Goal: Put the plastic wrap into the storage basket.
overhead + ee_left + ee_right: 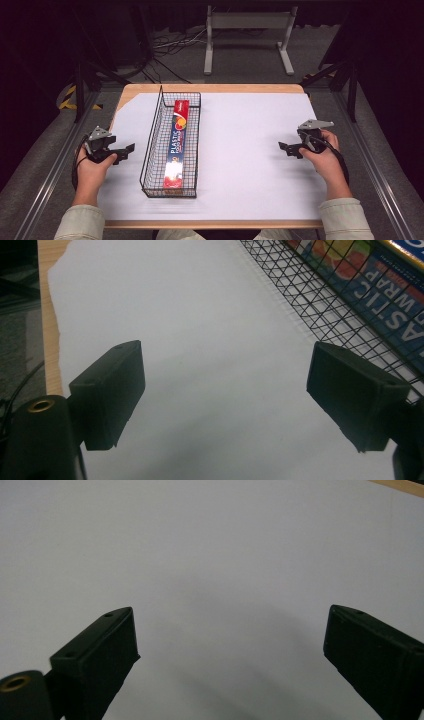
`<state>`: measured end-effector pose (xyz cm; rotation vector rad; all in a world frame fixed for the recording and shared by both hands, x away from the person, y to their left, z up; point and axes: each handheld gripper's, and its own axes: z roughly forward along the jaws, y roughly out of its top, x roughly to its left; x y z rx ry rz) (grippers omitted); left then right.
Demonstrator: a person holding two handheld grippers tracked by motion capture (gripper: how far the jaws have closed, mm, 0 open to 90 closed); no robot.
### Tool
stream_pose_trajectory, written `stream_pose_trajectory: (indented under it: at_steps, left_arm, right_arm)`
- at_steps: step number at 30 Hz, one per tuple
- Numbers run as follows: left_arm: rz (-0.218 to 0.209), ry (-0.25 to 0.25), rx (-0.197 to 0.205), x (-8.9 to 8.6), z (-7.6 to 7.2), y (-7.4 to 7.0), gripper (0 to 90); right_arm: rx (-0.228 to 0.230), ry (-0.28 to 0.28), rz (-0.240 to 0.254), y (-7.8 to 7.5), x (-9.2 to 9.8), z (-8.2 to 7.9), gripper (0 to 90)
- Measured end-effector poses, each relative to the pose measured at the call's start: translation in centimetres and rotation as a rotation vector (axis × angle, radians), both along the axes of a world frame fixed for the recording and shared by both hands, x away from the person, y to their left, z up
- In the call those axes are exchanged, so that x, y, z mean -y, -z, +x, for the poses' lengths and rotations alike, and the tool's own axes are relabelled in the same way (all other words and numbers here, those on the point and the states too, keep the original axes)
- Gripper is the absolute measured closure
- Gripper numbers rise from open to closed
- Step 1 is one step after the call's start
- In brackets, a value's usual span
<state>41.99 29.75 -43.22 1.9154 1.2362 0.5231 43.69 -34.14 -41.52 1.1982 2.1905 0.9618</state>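
Cardboard gives the plastic food wrap box (177,145) its character: judged from its looks it is light, fairly stiff along its length, and smooth enough to slip, so a grip across its narrow width near the middle seems safest, since squeezing hard could dent it. It lies flat inside the black wire basket (150,150) on the white table cover (250,150), its long axis running away from the person, parallel to the basket's long sides. The left gripper (131,148) sits just beside the basket's left wall, jaws standing apart with nothing between them. The right gripper (283,147) rests well apart on the other side, jaws wide and empty.
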Motion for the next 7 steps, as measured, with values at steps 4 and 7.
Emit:
stream_pose_trajectory:
  at_steps: [4,7]
  left_arm:
    - [-0.008,-0.009,-0.005,0.19,-0.20,-0.01,13.9]
    - [-0.008,-0.001,-0.003,0.22,-0.20,-0.02,13.2]
  right_arm:
    - [0.007,0.003,0.006,-0.14,0.09,-0.07,7.2]
    - [0.013,0.003,0.011,-0.19,0.20,-0.06,7.2]
